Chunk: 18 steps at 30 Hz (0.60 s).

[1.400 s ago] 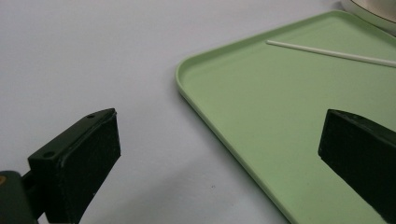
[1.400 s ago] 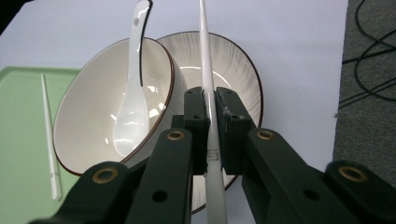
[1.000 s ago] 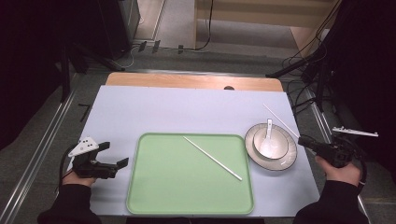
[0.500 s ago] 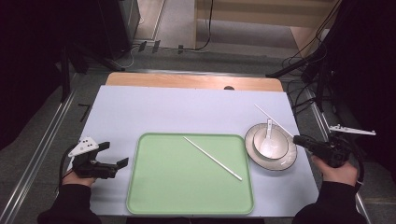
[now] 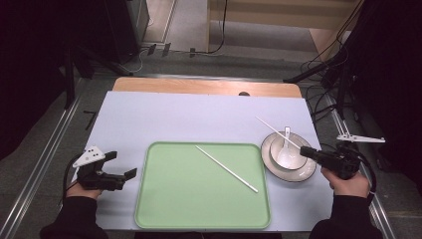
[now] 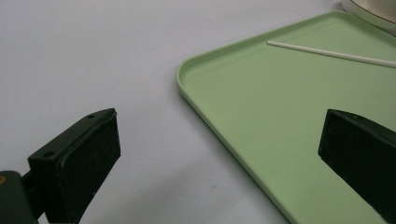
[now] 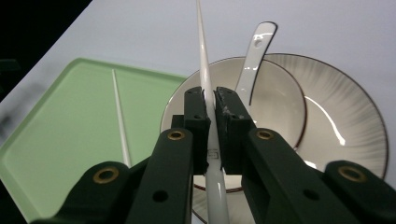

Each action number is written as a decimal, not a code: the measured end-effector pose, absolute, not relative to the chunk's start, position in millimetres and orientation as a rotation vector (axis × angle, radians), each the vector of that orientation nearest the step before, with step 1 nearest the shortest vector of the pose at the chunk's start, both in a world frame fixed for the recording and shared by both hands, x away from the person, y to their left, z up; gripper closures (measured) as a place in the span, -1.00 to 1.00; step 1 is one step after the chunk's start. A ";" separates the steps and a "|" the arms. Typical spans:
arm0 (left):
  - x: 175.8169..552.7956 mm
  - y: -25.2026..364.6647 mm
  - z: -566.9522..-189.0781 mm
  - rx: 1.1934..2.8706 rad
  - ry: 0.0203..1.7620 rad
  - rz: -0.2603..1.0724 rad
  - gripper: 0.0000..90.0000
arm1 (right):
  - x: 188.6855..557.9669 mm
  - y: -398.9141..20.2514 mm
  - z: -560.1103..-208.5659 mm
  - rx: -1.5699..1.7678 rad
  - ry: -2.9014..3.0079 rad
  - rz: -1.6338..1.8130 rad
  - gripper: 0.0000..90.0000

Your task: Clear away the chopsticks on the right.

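My right gripper (image 7: 210, 109) is clamped on one white chopstick (image 7: 203, 56), above the bowl (image 5: 288, 155) at 3 o'clock of the green tray (image 5: 199, 219). To do it well, I should carry it low and lay it beside the other chopstick (image 5: 227, 169) on the tray, parallel. My left gripper (image 5: 122, 164) rests with jaws apart, empty, at 9 o'clock. The chopstick's lower end is cut off, so its length is unclear.

glossy bowl (image 7: 275, 93), matt (plastic-looking) tray (image 5: 199, 199)
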<state>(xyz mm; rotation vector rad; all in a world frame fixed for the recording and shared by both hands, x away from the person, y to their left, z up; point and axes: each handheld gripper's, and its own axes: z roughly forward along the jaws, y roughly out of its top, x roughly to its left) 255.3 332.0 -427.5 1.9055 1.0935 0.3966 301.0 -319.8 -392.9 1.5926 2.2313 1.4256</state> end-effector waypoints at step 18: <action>255.2 332.2 -427.3 1.907 1.094 0.399 -1.00 | 300.8 -271.7 -398.0 1.471 2.392 1.426 0.89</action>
